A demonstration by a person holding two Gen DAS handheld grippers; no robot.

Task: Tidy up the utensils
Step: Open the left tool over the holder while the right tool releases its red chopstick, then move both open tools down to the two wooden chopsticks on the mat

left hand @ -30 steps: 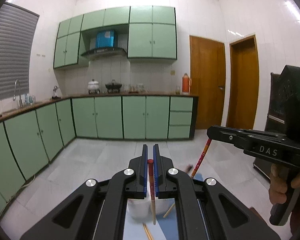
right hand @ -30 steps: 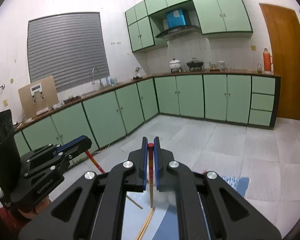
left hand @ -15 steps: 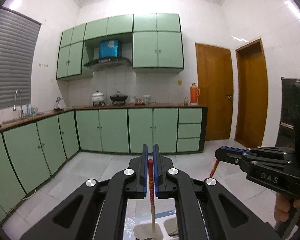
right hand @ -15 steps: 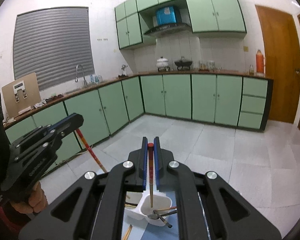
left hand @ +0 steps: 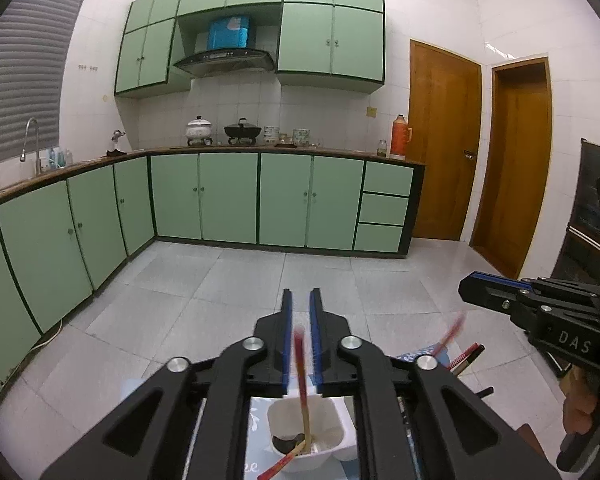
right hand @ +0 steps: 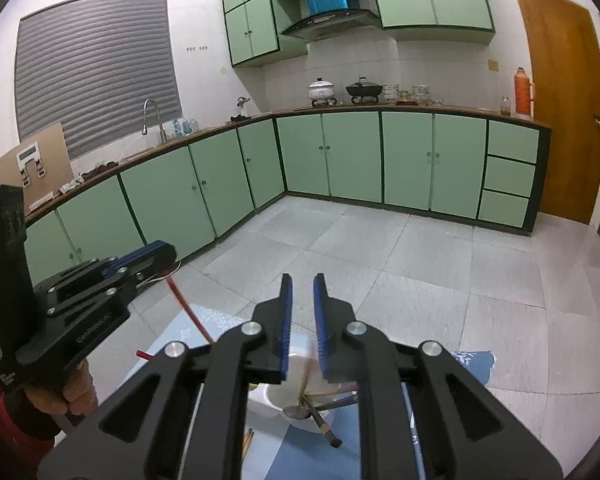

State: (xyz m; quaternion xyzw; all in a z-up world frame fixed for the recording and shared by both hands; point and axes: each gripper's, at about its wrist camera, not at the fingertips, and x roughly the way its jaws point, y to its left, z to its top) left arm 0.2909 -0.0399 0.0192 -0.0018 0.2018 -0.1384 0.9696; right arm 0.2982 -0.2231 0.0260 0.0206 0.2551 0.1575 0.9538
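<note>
A white utensil holder stands on a blue patterned mat below both grippers; it also shows in the right wrist view. My left gripper is open; a red-topped chopstick drops, blurred, between its fingers into the holder. My right gripper is open; a blurred chopstick falls below it into the holder, beside a spoon and other utensils. Each gripper shows in the other's view: the right one and the left one.
More chopsticks lean at the holder's right. The blue mat lies on a low surface above a grey tiled floor. Green kitchen cabinets line the far wall and the left; wooden doors stand at the right.
Both grippers opened and let go of their chopsticks, which now drop into the holder. Both grippers tilted down over the holder.
</note>
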